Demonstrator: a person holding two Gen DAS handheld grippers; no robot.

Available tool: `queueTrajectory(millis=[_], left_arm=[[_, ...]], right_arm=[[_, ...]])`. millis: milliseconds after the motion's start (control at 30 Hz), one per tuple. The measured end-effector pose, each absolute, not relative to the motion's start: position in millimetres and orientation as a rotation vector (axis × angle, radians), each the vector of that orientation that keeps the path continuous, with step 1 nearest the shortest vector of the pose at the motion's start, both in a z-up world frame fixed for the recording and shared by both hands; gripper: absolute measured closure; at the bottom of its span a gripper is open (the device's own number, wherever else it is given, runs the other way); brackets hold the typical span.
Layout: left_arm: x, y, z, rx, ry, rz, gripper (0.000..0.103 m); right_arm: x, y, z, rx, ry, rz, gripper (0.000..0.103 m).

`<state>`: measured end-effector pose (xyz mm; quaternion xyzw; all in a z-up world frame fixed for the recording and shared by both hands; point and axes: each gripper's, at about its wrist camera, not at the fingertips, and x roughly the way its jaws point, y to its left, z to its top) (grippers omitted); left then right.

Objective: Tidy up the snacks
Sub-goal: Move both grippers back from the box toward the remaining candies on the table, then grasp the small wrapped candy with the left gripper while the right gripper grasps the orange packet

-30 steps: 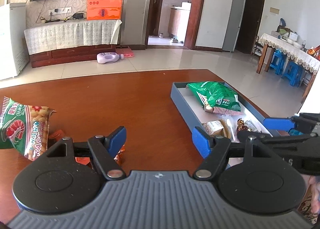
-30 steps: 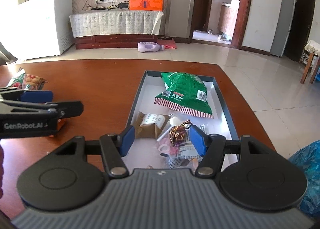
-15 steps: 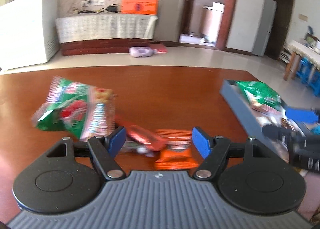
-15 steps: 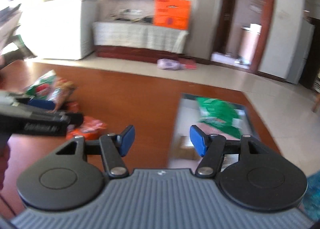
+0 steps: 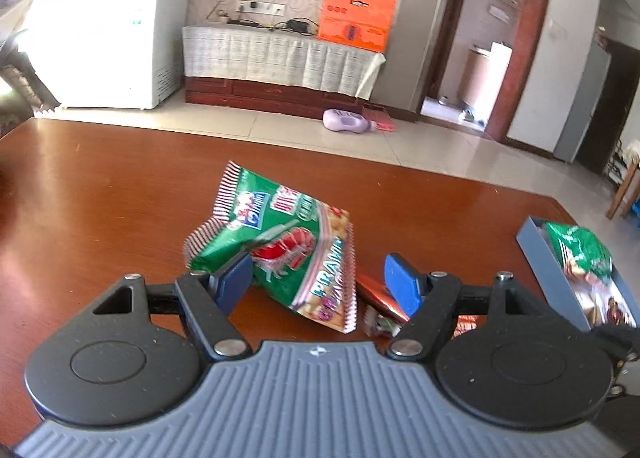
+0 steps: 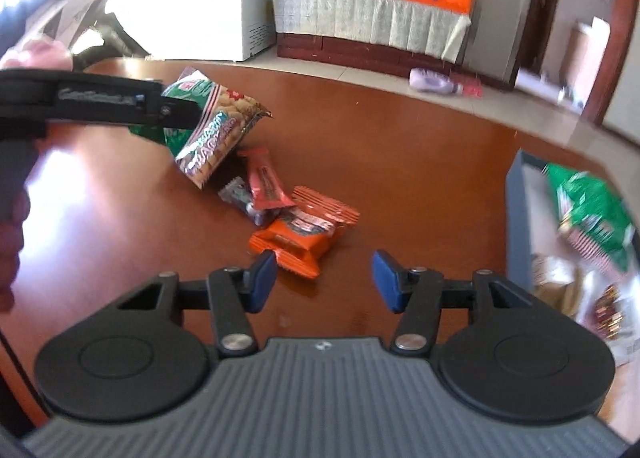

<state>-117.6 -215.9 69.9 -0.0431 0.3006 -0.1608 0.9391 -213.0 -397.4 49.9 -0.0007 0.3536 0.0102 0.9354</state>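
The left tool (image 5: 318, 278) stood wide around the crinkled green prawn-cracker bag (image 5: 280, 246) on the brown wooden worktop (image 5: 100, 193). The right tool (image 6: 324, 278), its jaws just closing yet empty, hovered near the orange foil snack packet (image 6: 300, 236).

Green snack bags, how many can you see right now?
2. One prawn cracker bag lies on the table in front of the left gripper. The other green bag is in the grey tray. More could be hidden underneath.

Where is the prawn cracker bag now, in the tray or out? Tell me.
Out. The prawn cracker bag lies on the wooden table, well apart from the grey tray, which holds another green bag.
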Motion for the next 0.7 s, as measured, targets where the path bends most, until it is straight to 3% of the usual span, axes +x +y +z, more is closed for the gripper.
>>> queueTrajectory(millis=[400, 700], left_arm=[[-121.8, -214.1, 73.9, -0.098, 0.618, -0.332, 0.025], [-130.5, -235.0, 60.7, -0.011, 0.628, -0.409, 0.025]], right_arm=[[-175.0, -384.8, 26.5, 0.159, 0.762, -0.078, 0.041], [-180.0, -406.9, 30.7, 0.106, 0.807, -0.04, 0.049]])
